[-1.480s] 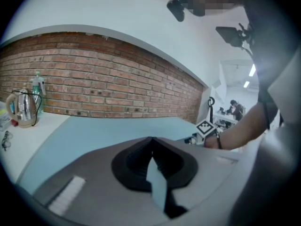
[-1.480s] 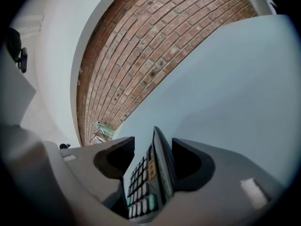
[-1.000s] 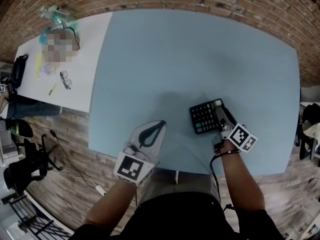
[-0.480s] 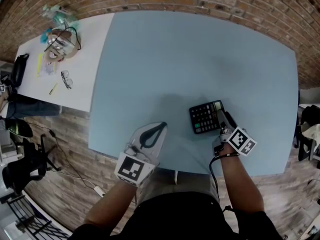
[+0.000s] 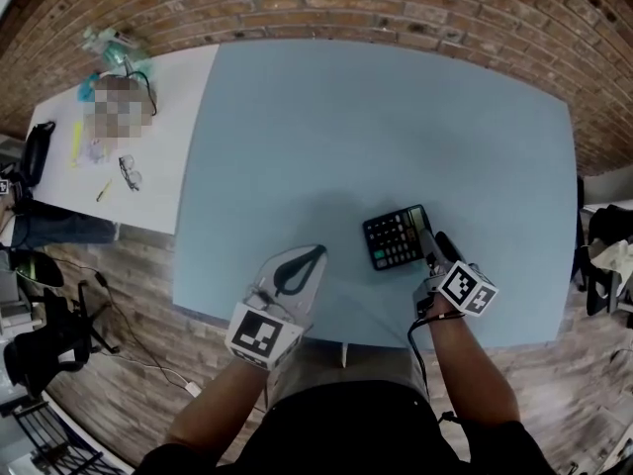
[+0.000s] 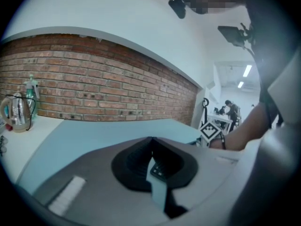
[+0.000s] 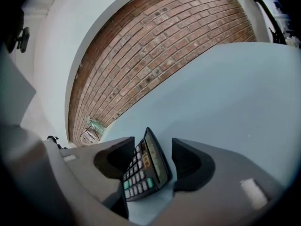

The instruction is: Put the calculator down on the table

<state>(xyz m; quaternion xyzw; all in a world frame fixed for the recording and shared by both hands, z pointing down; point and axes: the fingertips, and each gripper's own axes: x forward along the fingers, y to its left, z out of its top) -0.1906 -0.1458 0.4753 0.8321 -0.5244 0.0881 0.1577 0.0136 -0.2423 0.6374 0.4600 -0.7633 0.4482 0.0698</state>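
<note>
The black calculator lies face up on the light blue table, near the front edge. My right gripper is at its right side. In the right gripper view the calculator stands tilted between the jaws of the right gripper, which are apart, with a gap on the right-hand side. My left gripper hovers over the table's front edge, left of the calculator, shut on nothing. In the left gripper view its tips meet, and the right gripper's marker cube shows beyond.
A white side table adjoins at the left, with glasses, a bottle and small items. A black bag sits at its left end. A brick wall runs along the far side. A black chair stands on the floor at lower left.
The right gripper and the calculator have shifted slightly left and nearer in the head view, which itself moved. The left gripper has stayed where it was.
</note>
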